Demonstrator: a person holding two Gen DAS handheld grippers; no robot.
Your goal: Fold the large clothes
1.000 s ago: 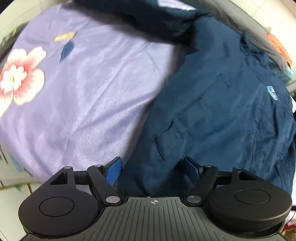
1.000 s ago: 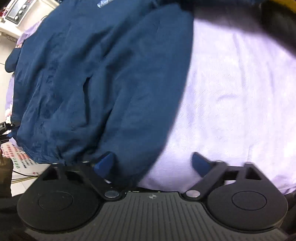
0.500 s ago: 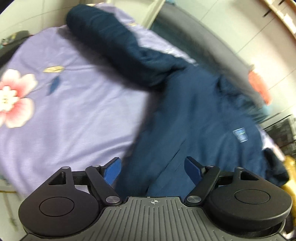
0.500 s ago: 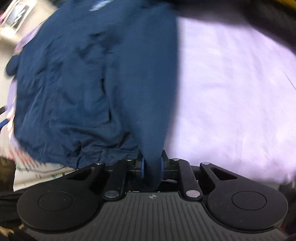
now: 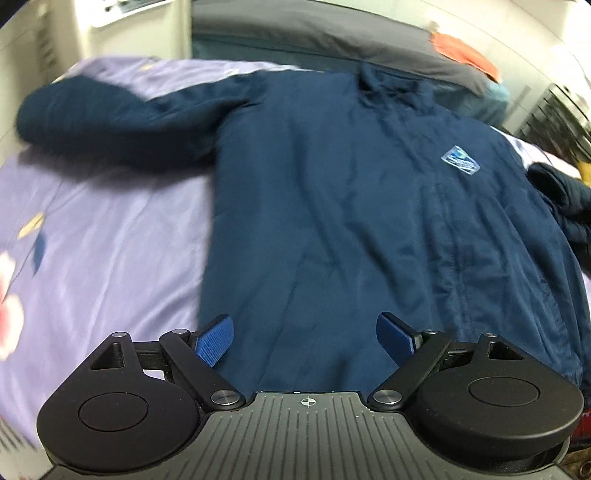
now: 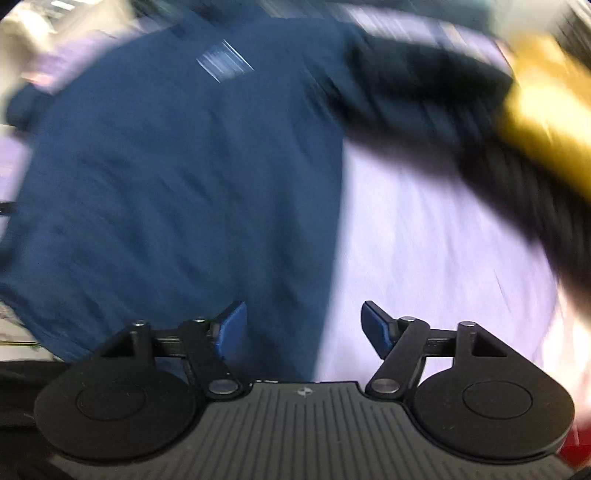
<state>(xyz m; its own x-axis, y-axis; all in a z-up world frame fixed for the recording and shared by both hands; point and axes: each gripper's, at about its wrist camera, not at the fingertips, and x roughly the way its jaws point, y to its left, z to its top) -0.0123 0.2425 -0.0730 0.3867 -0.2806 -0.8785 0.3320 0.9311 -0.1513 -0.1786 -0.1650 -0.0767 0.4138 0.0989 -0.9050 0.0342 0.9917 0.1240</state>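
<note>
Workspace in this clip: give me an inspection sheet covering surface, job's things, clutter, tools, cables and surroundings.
Surface: lilac bedsheet with a flower print at its left edge.
Job's things: navy jacket lying front up and spread out, not yet folded; one sleeve stretched out to the left, light blue chest badge showing.
Clutter: orange cloth on the dark grey cover at the far side; yellow fabric, blurred, beside the other sleeve.
Tools: left tool open over the jacket's hem, holding nothing; right tool open over the hem's edge, holding nothing.
Cables: nothing seen.
Surroundings: white furniture behind the bed; right wrist view is motion-blurred.
</note>
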